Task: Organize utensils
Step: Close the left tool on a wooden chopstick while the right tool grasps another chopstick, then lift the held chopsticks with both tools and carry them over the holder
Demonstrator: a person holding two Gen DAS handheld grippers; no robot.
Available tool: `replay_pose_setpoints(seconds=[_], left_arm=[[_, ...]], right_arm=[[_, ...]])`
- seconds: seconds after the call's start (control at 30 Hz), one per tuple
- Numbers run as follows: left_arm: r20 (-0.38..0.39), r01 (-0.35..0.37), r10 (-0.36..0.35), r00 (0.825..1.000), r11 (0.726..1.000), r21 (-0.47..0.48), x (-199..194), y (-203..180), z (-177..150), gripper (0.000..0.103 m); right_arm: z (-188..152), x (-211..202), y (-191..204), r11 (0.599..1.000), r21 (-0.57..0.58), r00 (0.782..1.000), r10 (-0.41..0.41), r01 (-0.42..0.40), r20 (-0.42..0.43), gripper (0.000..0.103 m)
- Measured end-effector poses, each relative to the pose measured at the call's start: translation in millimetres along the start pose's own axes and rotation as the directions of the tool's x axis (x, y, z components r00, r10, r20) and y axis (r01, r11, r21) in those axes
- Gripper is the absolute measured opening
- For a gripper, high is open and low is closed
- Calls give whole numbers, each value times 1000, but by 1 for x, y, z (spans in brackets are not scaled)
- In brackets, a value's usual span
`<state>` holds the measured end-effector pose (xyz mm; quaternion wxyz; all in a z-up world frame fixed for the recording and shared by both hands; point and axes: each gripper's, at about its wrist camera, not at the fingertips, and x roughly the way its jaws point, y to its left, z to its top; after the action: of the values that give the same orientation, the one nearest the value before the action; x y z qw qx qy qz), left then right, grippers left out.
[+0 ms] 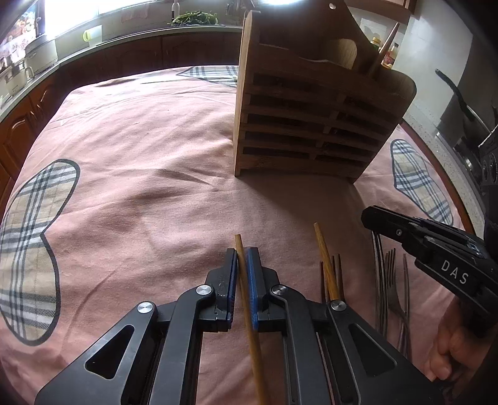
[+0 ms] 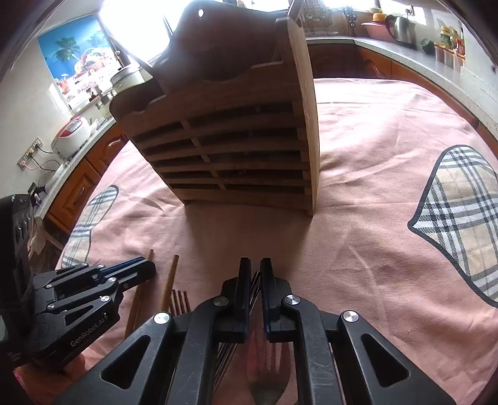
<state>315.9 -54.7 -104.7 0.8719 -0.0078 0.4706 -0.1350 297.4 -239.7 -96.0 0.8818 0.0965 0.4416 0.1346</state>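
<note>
Matt slatted wood on the rack (image 1: 311, 124), smooth wooden chopstick (image 1: 249, 311), shiny metal forks (image 1: 392, 286), soft pink cloth (image 1: 140, 155), matt black plastic tool (image 2: 255, 274).

Left tool (image 1: 242, 258) clamps a chopstick (image 1: 249, 308) (pink cloth (image 1: 140, 187) beneath).

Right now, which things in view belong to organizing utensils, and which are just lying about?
Job:
- left claw, shut on a wooden chopstick
- right claw, shut on metal chopsticks
- second wooden chopstick
- fork
- wooden rack

Lying about:
- kettle
- rice cooker
- cup
</note>
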Motion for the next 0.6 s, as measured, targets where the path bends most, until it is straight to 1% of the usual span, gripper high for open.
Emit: replay_pose_setpoints(seconds=[0.23,0.27,0.4,0.6], left_arm=[[69,65,-62,996,997,-36,-47,11,-7,5],[82,72,-69,994,997,-42,-53,8,-7,5],[134,98,-90,987,993,-59,-83,10,-14,5],[197,121,-108,974,991,-56,-118,5,-25,5]], right_arm=[[1,-51,0,998,15,993,62,-64,101,5],[5,-58,5,998,12,991,67,-69,115,5],[6,-84,14,996,4,982,85,-87,171,4],[1,-114,25,994,-2,966,110,-113,235,4]])
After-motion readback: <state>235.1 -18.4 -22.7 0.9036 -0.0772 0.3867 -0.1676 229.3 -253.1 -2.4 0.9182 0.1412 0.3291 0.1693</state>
